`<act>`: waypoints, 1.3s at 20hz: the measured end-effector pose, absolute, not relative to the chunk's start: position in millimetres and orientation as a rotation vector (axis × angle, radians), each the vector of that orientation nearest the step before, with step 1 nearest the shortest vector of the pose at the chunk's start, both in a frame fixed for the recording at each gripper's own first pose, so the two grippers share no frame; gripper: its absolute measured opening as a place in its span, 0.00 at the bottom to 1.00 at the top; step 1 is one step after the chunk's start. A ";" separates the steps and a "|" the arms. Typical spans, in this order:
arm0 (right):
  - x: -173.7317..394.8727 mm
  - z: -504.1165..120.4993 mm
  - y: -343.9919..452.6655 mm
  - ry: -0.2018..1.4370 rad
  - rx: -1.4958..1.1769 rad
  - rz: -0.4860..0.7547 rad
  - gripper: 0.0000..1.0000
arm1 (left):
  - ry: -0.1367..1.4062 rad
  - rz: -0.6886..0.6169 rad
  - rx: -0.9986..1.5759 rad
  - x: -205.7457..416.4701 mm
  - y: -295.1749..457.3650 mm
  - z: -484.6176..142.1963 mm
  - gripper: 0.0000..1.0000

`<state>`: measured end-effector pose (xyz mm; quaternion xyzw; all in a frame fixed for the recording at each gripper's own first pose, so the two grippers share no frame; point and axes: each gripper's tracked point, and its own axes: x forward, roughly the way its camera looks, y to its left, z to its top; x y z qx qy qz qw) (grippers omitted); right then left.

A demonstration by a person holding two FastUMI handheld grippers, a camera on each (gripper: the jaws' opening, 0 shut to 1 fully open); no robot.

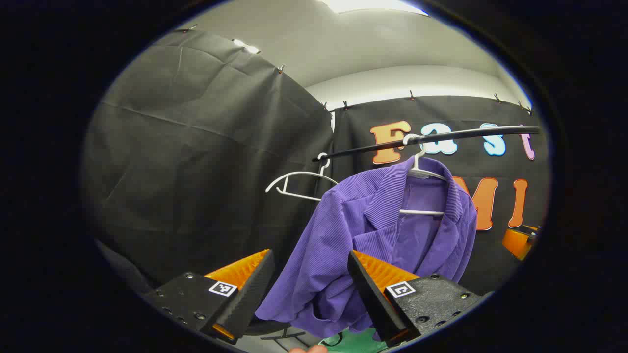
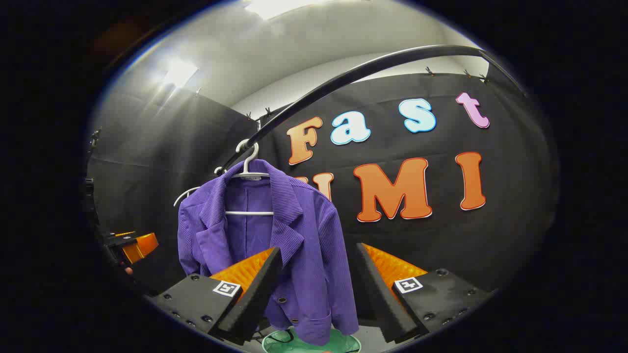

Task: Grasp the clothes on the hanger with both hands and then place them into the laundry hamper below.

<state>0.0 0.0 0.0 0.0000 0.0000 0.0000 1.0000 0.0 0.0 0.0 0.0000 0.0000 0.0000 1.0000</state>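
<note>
The green laundry hamper (image 2: 311, 343) under the jacket is cut off at the lower edge in both views, so just a part of its rim and inside shows. In the left gripper view the left gripper's own fingers cover the jacket's lower hem.

The booth is walled in black cloth below a pale ceiling with a bright lamp. A dark rail (image 1: 431, 138) crosses it, carrying two white hangers.

A purple ribbed jacket (image 1: 363, 245) hangs open on the white hanger (image 1: 423, 171) nearer the rail's middle; an empty white hanger (image 1: 299, 184) hangs beside it, toward the rail's end.

The left gripper (image 1: 309, 289) stands wide apart, nothing between its fingers, the jacket's sleeve just beyond it. The right gripper (image 2: 319, 287) is also spread wide and empty, with the jacket's front hem ahead of the gap, apart from both fingers.
</note>
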 end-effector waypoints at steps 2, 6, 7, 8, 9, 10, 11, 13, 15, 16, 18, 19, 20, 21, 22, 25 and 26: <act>3.0 1.0 2.0 -0.007 0.002 0.005 0.93 | -0.015 0.004 0.000 0.0 2.0 3.9 0.92; 7.0 0.7 6.2 -0.014 -0.003 0.014 0.98 | -0.021 0.003 0.001 1.1 2.8 4.8 0.92; 7.3 -0.1 6.6 -0.015 -0.007 0.016 0.98 | -0.020 0.005 0.000 1.0 3.7 3.9 0.92; 7.5 0.6 8.0 -0.015 -0.009 0.019 0.98 | -0.016 0.007 -0.002 0.9 4.5 2.9 0.92; 8.2 0.2 9.5 -0.014 -0.008 0.024 0.98 | -0.012 0.010 -0.002 0.2 5.3 2.3 0.92; 8.2 -0.3 12.3 -0.013 -0.006 0.031 0.98 | -0.009 0.012 -0.001 -0.7 5.9 2.1 0.92; 7.8 -1.4 13.1 -0.011 -0.003 0.035 0.98 | -0.008 0.014 -0.001 -0.5 7.0 2.2 0.92; 7.2 -2.5 14.1 -0.010 0.001 0.040 0.96 | -0.010 0.014 0.000 -1.5 7.3 3.1 0.92; 6.9 -4.2 18.1 -0.005 0.011 0.048 0.93 | -0.012 0.016 0.003 -1.0 8.1 4.0 0.92; 7.0 -4.7 20.9 -0.003 0.015 0.054 0.93 | -0.012 0.016 0.005 -2.7 7.9 4.1 0.92; 6.0 -4.1 20.5 -0.004 0.015 0.058 0.93 | -0.015 0.017 0.007 -3.4 7.1 5.3 0.92; 4.6 -3.4 19.1 -0.006 0.014 0.058 0.98 | -0.017 0.015 0.006 -3.9 6.2 6.8 0.92; 4.9 -2.4 18.0 -0.010 0.014 0.055 0.93 | -0.020 0.014 0.007 -4.7 6.6 7.4 0.92; 5.2 -1.4 15.7 -0.013 0.014 0.050 0.93 | -0.022 0.012 0.008 -5.0 5.3 8.1 0.92; 5.0 0.1 14.1 -0.017 0.014 0.046 0.93 | -0.024 0.011 0.009 -6.1 4.7 9.5 0.92; 4.0 2.5 8.4 -0.023 0.014 0.036 0.98 | -0.031 0.011 0.012 -8.8 3.9 12.2 0.92; 4.5 3.6 7.6 -0.025 0.014 0.035 0.98 | -0.033 0.010 0.012 -10.1 3.3 13.1 0.92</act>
